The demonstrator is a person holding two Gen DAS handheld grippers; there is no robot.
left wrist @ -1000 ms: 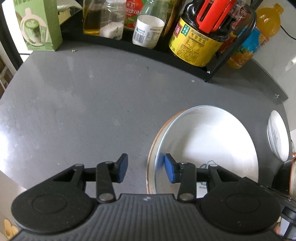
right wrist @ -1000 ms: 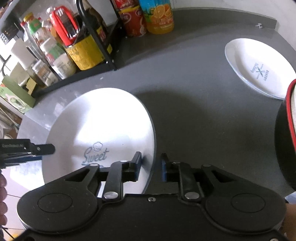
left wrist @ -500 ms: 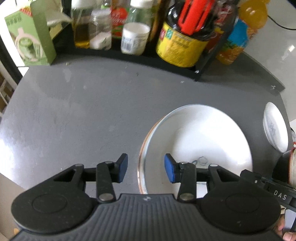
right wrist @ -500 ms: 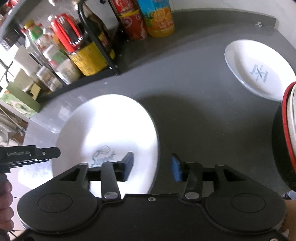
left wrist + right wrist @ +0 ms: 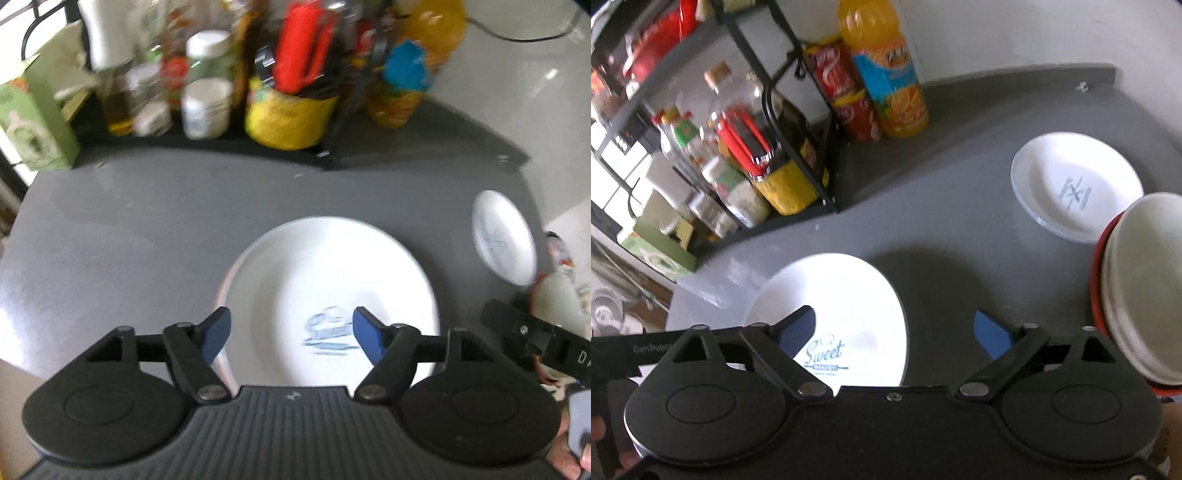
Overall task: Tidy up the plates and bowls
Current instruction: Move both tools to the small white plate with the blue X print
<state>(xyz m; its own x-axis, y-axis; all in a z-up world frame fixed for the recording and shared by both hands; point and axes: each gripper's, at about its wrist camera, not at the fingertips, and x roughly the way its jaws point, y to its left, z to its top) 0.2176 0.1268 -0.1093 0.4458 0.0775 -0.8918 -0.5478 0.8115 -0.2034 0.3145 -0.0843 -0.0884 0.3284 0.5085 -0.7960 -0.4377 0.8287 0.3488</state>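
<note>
The large white plate [image 5: 332, 295] with the blue "Sweet" print lies flat on the grey counter [image 5: 129, 229], straight ahead of your left gripper [image 5: 291, 332] at 12 o'clock; its tongs are spread wide and empty, the left blue pad over the plate's near-left rim, the right pad over its print. From your right gripper [image 5: 894, 328] — also spread wide, holding nothing — the same plate [image 5: 849, 295] sits at about 11 o'clock, its right edge falling between the two pads. Bare grey counter runs from 12 to 1 o'clock up to the small white plate [image 5: 1075, 184], which lies well apart from the large one. At 3 o'clock a stack of bowls [image 5: 1145, 280], white inside a red-rimmed one, stands near your right pad. The black rack of bottles [image 5: 757, 147] closes the far edge at 10 to 11 o'clock, the orange drink bottle [image 5: 886, 74] beside it.
</note>
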